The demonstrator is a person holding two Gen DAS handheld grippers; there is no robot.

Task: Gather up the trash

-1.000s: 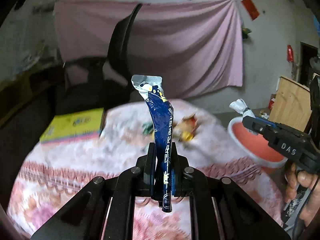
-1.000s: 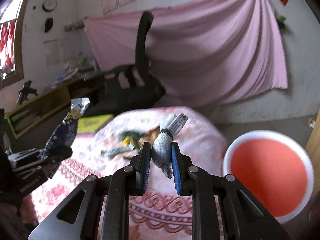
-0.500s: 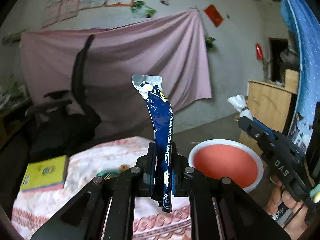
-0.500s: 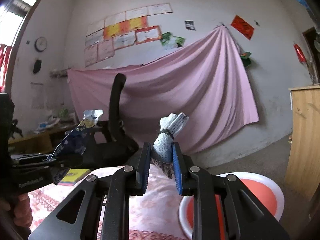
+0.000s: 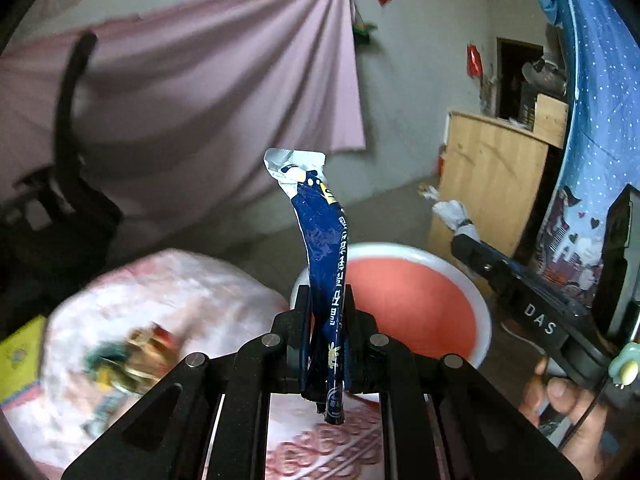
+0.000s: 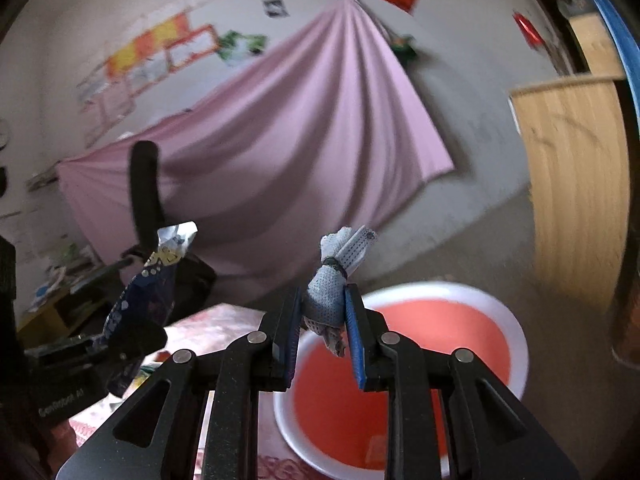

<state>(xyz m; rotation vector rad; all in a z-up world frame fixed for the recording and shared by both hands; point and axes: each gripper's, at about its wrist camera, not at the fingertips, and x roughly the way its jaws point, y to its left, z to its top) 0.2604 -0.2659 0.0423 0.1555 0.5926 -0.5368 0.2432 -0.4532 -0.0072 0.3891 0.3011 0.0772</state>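
My left gripper (image 5: 326,308) is shut on a long blue snack wrapper (image 5: 320,240) that stands upright between its fingers. My right gripper (image 6: 322,312) is shut on a white tied-up bundle (image 6: 332,284). A red basin with a white rim (image 6: 516,328) stands on the floor past the table edge, under and ahead of the right gripper. It also shows in the left wrist view (image 5: 416,308), behind the wrapper. Each gripper appears in the other's view: the right one (image 5: 460,232), the left one (image 6: 132,332).
The round table with a pink patterned cloth (image 5: 180,288) holds several loose wrappers (image 5: 136,356) and a yellow book (image 5: 20,360). A black office chair (image 6: 148,208) stands behind it. A wooden cabinet (image 5: 488,184) stands right of the basin.
Both grippers have swung right, from over the table toward the red basin, still holding their items. The basin is now larger and nearer the middle of both views.
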